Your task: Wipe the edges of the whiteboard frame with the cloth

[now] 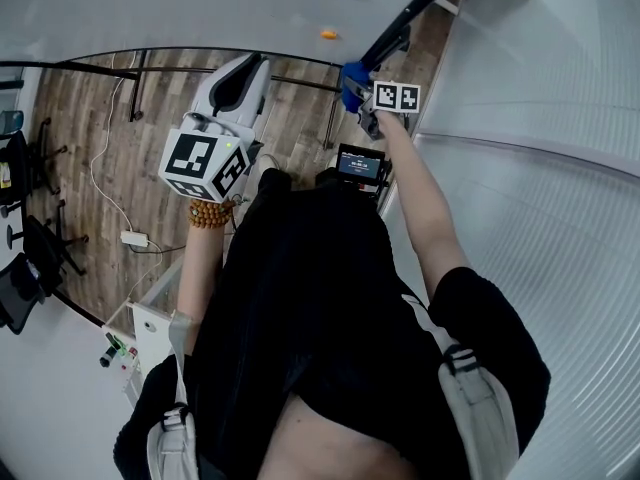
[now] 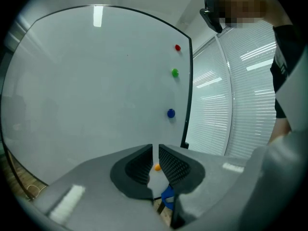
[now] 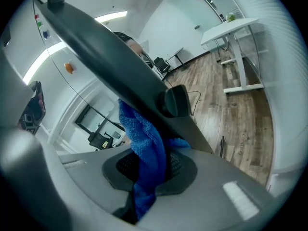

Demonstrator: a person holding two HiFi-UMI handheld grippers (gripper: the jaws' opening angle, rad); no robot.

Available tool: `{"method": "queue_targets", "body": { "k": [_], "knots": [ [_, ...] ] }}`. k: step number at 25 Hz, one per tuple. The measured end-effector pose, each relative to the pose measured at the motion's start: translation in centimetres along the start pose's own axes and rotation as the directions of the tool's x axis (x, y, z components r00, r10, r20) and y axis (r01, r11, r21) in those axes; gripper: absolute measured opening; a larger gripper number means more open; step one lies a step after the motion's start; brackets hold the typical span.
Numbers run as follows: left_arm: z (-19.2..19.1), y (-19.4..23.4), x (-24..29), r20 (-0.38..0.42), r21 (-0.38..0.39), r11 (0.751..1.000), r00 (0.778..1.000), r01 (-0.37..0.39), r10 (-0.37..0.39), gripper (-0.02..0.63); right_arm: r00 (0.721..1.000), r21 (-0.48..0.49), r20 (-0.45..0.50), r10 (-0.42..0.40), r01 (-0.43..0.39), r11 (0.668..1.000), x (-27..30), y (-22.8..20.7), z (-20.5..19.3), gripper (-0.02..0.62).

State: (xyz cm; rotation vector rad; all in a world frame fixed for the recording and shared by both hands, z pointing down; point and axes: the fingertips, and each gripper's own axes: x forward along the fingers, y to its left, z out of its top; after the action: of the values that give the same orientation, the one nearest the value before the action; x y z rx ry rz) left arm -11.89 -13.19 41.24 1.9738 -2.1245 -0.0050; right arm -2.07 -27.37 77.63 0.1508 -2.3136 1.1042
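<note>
**A:** Where is the cloth right now?

**B:** The blue cloth (image 3: 144,143) is pinched between the jaws of the right gripper (image 3: 149,170). One fold sticks up past the jaws and bunches against the dark whiteboard frame (image 3: 106,57), just beside a rounded knob (image 3: 177,100) on that bar. (The head view puts it low on the board's right-hand edge.)

**A:** And the other tool?

**B:** The left gripper (image 2: 155,165) carries nothing. Its jaws stand only a narrow slit apart, and it points at the white board face (image 2: 96,90), away from the frame.

**A:** What could go wrong from here?

**B:** I see three risks. The cloth seems to be held by a single fold, with a loose tail hanging below the jaws. If the stroke drags across the knob, the fold could snag there and pull free. If the wrist tilts, the hard jaw may rub the bar instead of the cloth, leaving that stretch of frame unwiped. And if the stroke drifts inward onto the board, it could knock the blue magnet (image 2: 171,113), which sits near that edge.
</note>
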Motion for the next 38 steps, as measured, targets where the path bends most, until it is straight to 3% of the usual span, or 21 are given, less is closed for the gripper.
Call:
{"method": "queue_targets", "body": {
  "k": [4,6,8,11,13,15,17,21,25,33,38],
  "knots": [
    [-0.2,0.3,-0.7,-0.001,-0.006,1.000,1.000,-0.007,0.007,0.144,0.993,0.025,-0.097,-0.061,0.064,0.998,1.3,-1.4,-2.0,0.074],
    [-0.5,0.6,-1.2,-0.004,-0.006,1.000,1.000,-0.011,0.011,0.144,0.978,-0.069,-0.193,-0.074,0.061,0.996,2.3,-0.4,-3.7,0.074],
    [-1.2,0.9,-1.3,-0.011,0.000,1.000,1.000,-0.015,0.015,0.144,0.968,-0.230,-0.248,-0.037,-0.021,0.973,3.2,2.4,-4.4,0.075],
    [-1.7,1.6,-1.4,-0.014,0.001,1.000,1.000,-0.018,0.018,0.144,0.985,-0.471,-0.156,0.076,-0.142,0.871,3.1,9.4,-1.2,0.075],
    [-1.8,2.0,-2.1,-0.010,-0.002,1.000,1.000,-0.027,0.027,0.144,0.986,-0.609,-0.034,0.162,-0.149,0.779,1.5,15.1,2.1,0.074],
    [-1.9,2.3,-2.6,-0.002,-0.004,0.999,0.999,-0.036,0.036,0.144,0.963,-0.694,0.091,0.254,-0.122,0.710,-1.3,20.5,5.3,0.071],
    [-1.7,2.7,-2.7,0.013,-0.007,0.999,0.999,-0.040,0.040,0.144,0.924,-0.734,0.200,0.327,-0.080,0.674,-4.8,24.9,8.1,0.069],
    [-0.5,3.2,-3.5,0.051,-0.006,0.999,0.998,-0.043,0.043,0.137,0.813,-0.746,0.381,0.440,-0.011,0.666,-11.9,32.3,11.3,0.069],
    [0.8,2.6,-5.8,0.094,0.005,0.999,0.995,-0.034,0.033,0.133,0.719,-0.707,0.510,0.473,0.037,0.706,-17.1,37.0,11.5,0.069],
    [0.9,2.5,-5.1,0.135,0.025,1.000,0.991,0.014,-0.017,0.129,0.675,-0.691,0.581,0.455,0.114,0.714,-18.7,38.1,11.3,0.067],
    [-1.3,3.0,-3.7,0.141,0.027,0.999,0.989,0.034,-0.037,0.128,0.647,-0.687,0.603,0.467,0.123,0.716,-18.2,36.9,11.1,0.067]
  ]
}}
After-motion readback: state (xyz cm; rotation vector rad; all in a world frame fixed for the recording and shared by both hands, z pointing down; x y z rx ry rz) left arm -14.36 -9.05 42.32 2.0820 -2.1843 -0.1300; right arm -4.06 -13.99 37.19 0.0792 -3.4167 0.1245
